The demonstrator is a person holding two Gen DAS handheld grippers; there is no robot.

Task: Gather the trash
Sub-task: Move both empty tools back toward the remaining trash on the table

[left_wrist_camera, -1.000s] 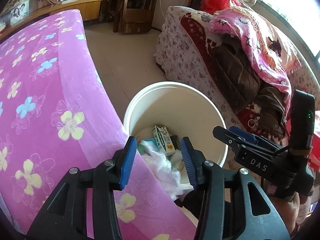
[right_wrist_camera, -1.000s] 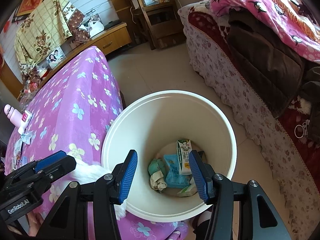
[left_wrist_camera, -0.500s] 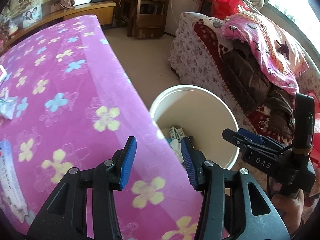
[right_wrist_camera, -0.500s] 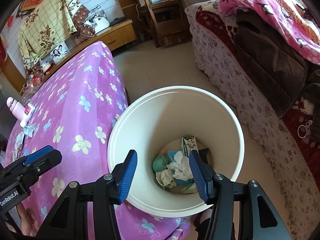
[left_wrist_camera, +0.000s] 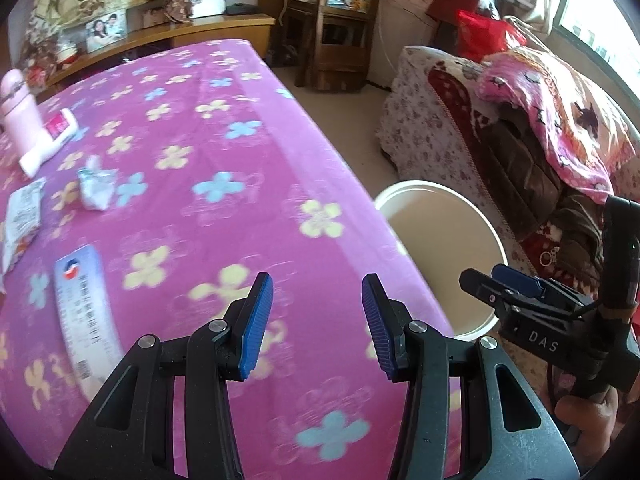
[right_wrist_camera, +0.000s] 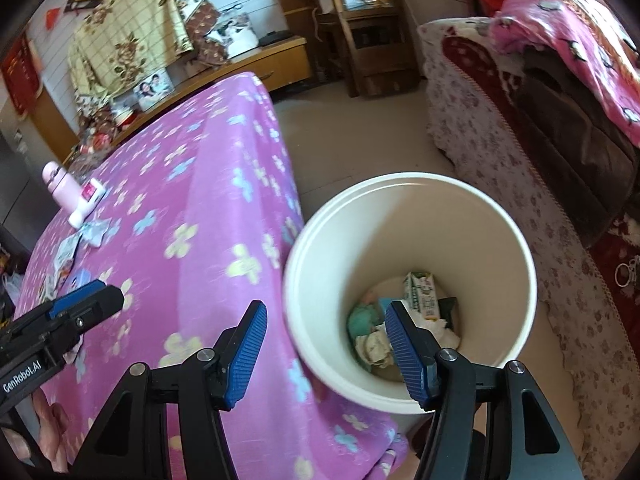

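A white trash bucket (right_wrist_camera: 516, 248) stands on the floor by the table's corner, holding a green milk carton (right_wrist_camera: 422, 294), crumpled tissues and wrappers; its rim also shows in the left wrist view (left_wrist_camera: 486, 224). My left gripper (left_wrist_camera: 318, 316) is open and empty above the pink flowered tablecloth (left_wrist_camera: 224, 148). My right gripper (right_wrist_camera: 326, 344) is open and empty, above the bucket's near rim. On the table lie a crumpled wrapper (left_wrist_camera: 94, 188), a white packet (left_wrist_camera: 22, 220) and a flat blue-white package (left_wrist_camera: 82, 304).
A pink bottle (left_wrist_camera: 18, 116) and a white tube (left_wrist_camera: 48, 140) lie at the table's far left. A sofa with blankets (left_wrist_camera: 540, 120) stands right of the bucket. A wooden shelf (left_wrist_camera: 340, 36) and low cabinet stand at the back.
The tissue fell from my left gripper into the bucket. My left gripper has swung left from over the bucket to above the table. My right gripper has shifted slightly left.
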